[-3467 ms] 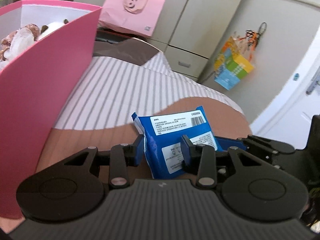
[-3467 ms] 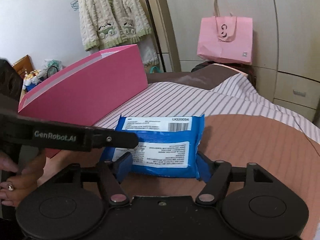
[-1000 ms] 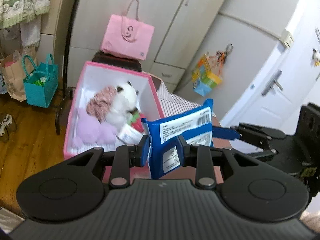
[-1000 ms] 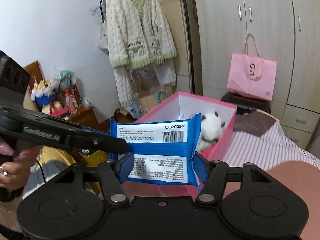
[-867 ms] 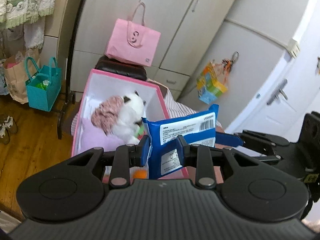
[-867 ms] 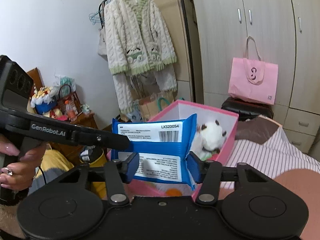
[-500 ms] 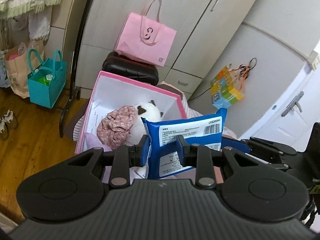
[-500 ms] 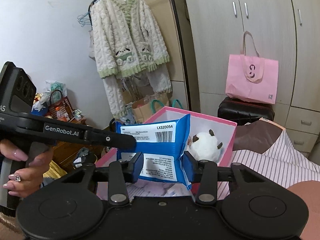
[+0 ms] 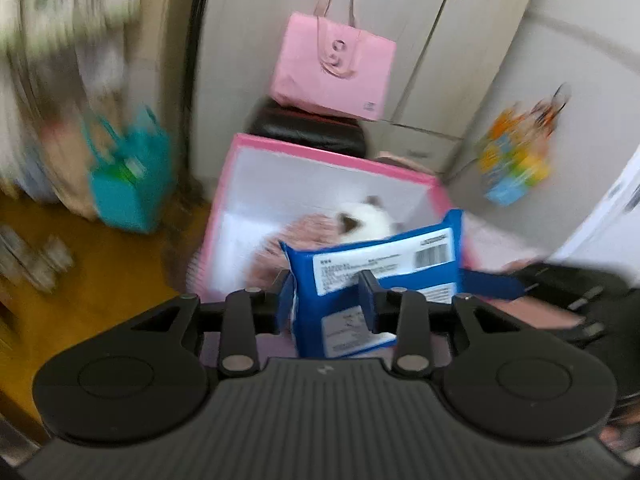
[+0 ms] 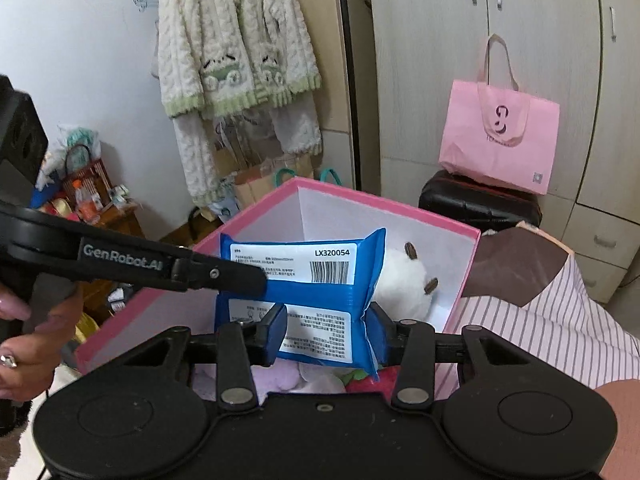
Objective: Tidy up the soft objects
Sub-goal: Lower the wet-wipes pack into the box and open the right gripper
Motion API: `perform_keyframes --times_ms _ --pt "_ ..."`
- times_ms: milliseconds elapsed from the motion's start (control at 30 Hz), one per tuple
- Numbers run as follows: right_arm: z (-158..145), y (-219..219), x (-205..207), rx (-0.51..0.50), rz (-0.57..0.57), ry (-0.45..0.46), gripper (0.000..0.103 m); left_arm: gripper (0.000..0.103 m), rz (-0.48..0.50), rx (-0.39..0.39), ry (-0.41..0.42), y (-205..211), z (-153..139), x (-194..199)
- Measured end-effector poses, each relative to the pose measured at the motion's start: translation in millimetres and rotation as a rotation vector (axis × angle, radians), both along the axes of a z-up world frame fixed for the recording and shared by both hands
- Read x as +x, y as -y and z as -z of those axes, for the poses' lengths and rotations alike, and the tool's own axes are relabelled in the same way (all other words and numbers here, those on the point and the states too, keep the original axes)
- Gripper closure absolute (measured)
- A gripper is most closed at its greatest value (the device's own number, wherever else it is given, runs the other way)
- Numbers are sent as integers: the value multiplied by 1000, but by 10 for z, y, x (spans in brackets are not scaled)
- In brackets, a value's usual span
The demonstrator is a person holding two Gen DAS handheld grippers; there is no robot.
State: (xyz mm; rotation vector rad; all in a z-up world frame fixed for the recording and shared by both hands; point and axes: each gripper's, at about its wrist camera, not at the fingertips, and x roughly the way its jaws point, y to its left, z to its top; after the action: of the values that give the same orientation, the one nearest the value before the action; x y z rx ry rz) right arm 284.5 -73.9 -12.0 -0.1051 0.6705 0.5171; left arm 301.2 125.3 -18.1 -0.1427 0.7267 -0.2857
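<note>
A blue soft pack [image 9: 372,264] [image 10: 304,280] with white labels hangs over the open pink box [image 9: 320,148] [image 10: 384,200], gripped from two sides. My left gripper [image 9: 326,300] has the pack's end between its blue pads; its jaws are opening, with the pads still on the pack. My right gripper [image 10: 330,332] is shut on the pack's lower part, which buckles. In the right wrist view the left gripper's black finger [image 10: 224,274] reaches the pack's left edge. A white plush [image 10: 404,280] [image 9: 368,216], a pink floral toy [image 9: 288,236] and a purple plush [image 10: 276,380] lie inside the box.
A pink tote bag [image 10: 500,136] sits on a black case [image 10: 480,200] behind the box, by the wardrobe. A striped bed cover [image 10: 552,328] lies to the right. A teal bag [image 9: 128,184] stands on the wooden floor. A person's hand [image 10: 24,344] holds the left gripper.
Both grippers carried the pack off the bed, over the pink box, and lower toward it. The right jaws narrowed and the pack buckled. The left wrist view is now blurred.
</note>
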Motion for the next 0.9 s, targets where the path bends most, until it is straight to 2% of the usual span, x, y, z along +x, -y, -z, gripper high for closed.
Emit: perform_keyframes --times_ms 33,67,133,367,633,767,900 --pt "33 -10 2 -15 1 12 55 69 -12 39 21 38 21 -31" --pt "61 -10 -11 -26 12 25 55 69 0 45 28 58 38 -60" --pt "77 12 -63 -22 11 34 55 69 5 27 28 48 39 -108" --pt "-13 204 -426 36 21 75 55 64 -20 31 114 -34 -141 -462" --pt "-153 371 -937 77 34 137 54 62 29 29 194 52 -363 -1017" --pt "-253 457 -1207 75 47 186 47 57 60 20 236 127 -453 -1279" --pt "-320 570 -1463 67 66 233 44 54 73 12 271 176 -491 -1504"
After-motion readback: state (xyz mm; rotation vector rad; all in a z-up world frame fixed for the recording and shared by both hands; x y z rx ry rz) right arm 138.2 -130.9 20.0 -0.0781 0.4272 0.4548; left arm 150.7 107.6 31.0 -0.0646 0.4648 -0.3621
